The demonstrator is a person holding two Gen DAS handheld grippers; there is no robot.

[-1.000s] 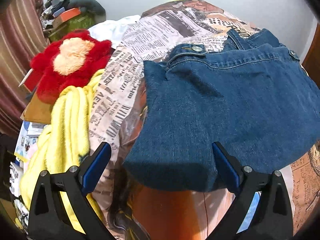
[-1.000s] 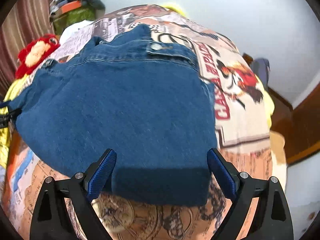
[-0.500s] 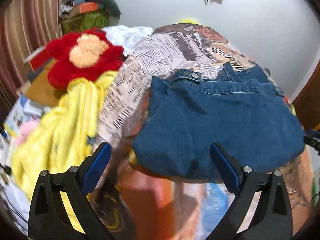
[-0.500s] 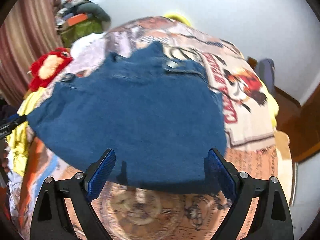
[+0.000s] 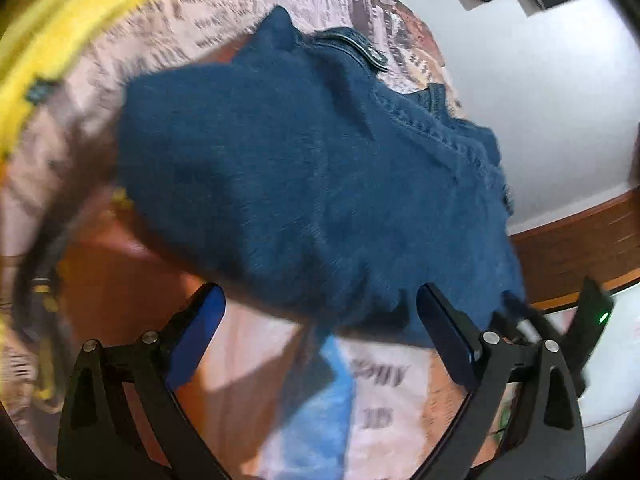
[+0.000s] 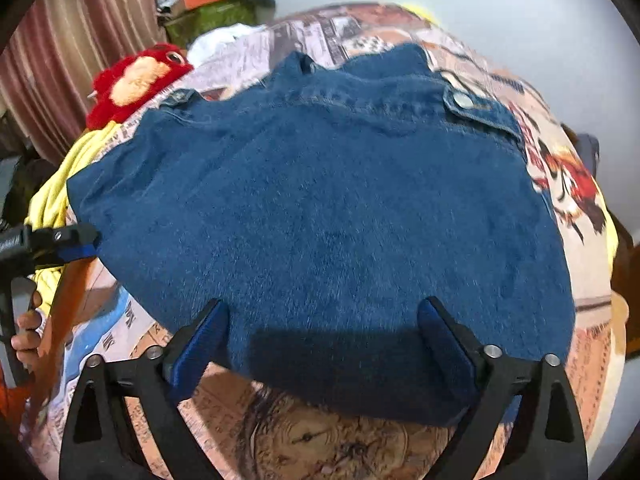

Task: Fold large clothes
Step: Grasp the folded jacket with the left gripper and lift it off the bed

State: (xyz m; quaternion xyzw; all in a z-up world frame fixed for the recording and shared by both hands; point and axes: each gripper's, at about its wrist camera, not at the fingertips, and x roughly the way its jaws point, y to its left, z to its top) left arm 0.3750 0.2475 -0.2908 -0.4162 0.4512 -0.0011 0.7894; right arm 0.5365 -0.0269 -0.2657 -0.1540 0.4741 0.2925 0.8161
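1. Denim jacket (image 6: 328, 216) lies folded on printed bedsheet (image 6: 560, 168), centre of view.
2. R gripper (image 6: 324, 344): fingers spread, opening, straddling jacket's 6 o'clock edge, no pinch.
3. L gripper (image 5: 320, 332): fingers spread, empty.
4. Red plush (image 6: 136, 80) at 10 o'clock.

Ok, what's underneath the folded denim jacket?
The denim jacket lies on a printed bedsheet that shows all around it. Whatever is beneath its middle is covered, and so are its folded layers.

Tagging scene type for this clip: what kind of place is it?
Likely a bedroom at home: a denim garment lies on a bed's printed sheet, a red plush toy and a striped curtain beside it.
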